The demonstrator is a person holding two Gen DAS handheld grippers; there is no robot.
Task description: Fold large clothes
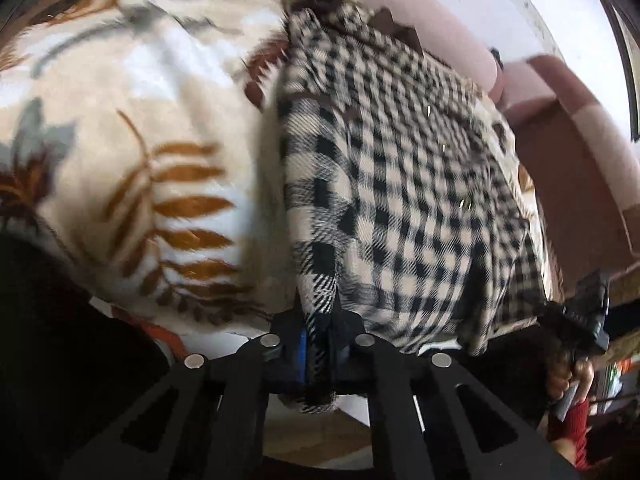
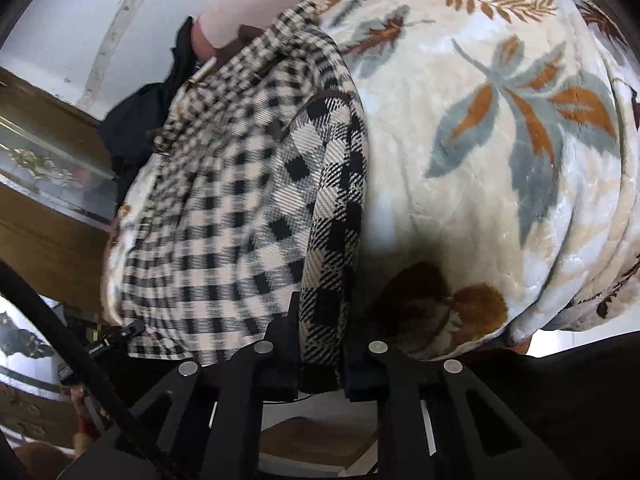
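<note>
A large black-and-cream checked garment lies stretched over a bed covered by a cream blanket with leaf prints. My left gripper is shut on a folded edge of the garment at its near end. The right wrist view shows the same checked garment on the leaf blanket. My right gripper is shut on another near edge of it. The right gripper and the hand holding it also show at the lower right of the left wrist view. The cloth is blurred with motion.
A pink headboard or cushion and a white wall lie beyond the bed. A dark garment sits at the bed's far side, next to wooden furniture with a glass panel.
</note>
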